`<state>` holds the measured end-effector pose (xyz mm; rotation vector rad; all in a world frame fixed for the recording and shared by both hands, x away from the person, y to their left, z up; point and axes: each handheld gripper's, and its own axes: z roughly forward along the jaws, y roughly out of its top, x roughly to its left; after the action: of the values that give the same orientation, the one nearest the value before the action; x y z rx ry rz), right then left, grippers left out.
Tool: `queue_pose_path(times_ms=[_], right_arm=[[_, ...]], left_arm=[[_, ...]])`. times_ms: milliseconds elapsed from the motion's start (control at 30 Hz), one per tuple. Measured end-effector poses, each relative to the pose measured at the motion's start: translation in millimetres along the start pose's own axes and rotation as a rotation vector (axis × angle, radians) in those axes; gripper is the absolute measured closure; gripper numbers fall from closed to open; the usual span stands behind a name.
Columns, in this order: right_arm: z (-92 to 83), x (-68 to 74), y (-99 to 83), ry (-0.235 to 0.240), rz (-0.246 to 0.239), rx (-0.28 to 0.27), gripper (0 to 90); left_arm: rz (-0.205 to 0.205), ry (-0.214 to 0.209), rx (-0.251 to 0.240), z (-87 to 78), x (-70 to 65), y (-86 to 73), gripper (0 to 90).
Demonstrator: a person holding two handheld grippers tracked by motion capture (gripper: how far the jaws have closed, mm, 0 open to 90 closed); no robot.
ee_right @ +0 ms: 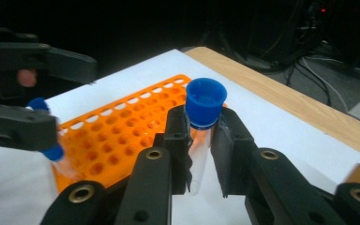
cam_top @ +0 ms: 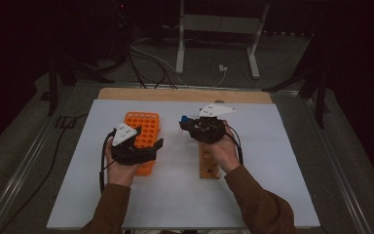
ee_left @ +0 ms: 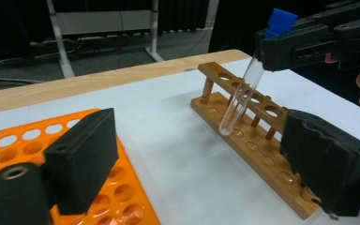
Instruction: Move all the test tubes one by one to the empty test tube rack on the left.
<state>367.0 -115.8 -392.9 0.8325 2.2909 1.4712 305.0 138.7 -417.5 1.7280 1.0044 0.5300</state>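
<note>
While held: clear blue-capped plastic tube point(ee_right: 200, 136) is pinched by right gripper point(ee_right: 200, 154) fingers.
Left gripper point(ee_left: 192, 164): fingers spread, empty.
Next: tube probably lowered into brown wooden rack point(ee_left: 253, 140).

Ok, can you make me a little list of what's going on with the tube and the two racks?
right gripper: shut on the test tube, just under its blue cap
test tube: clear, tilted, up in the air near the wooden rack, not in a hole
blue cap: on top of the tube
left gripper: open, nothing between its jaws, above the orange rack
wooden rack: lying on the white table
orange rack: left of the wooden rack
</note>
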Motion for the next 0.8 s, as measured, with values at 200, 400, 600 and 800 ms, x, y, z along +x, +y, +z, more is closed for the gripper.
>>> queue_pose_path(times_ms=[200, 400, 600, 800], right_arm=[[4.2, 10.2, 5.7, 0.044, 0.002, 0.007, 76.9], [9.3, 22.4, 9.0, 0.083, -0.009, 0.021, 76.9], [11.1, 30.1, 11.8, 0.116, -0.008, 0.02, 76.9], [12.3, 32.5, 11.5, 0.135, -0.003, 0.024, 76.9]], left_arm=[[0.028, -0.011, 0.007, 5.8, -7.2, 1.2, 24.5], [0.073, -0.013, 0.019, 11.8, -15.3, 2.5, 40.8], [0.106, -0.033, 0.033, 17.1, -20.0, 1.7, 58.9], [0.114, -0.052, 0.025, 17.4, -21.3, 1.3, 70.8]])
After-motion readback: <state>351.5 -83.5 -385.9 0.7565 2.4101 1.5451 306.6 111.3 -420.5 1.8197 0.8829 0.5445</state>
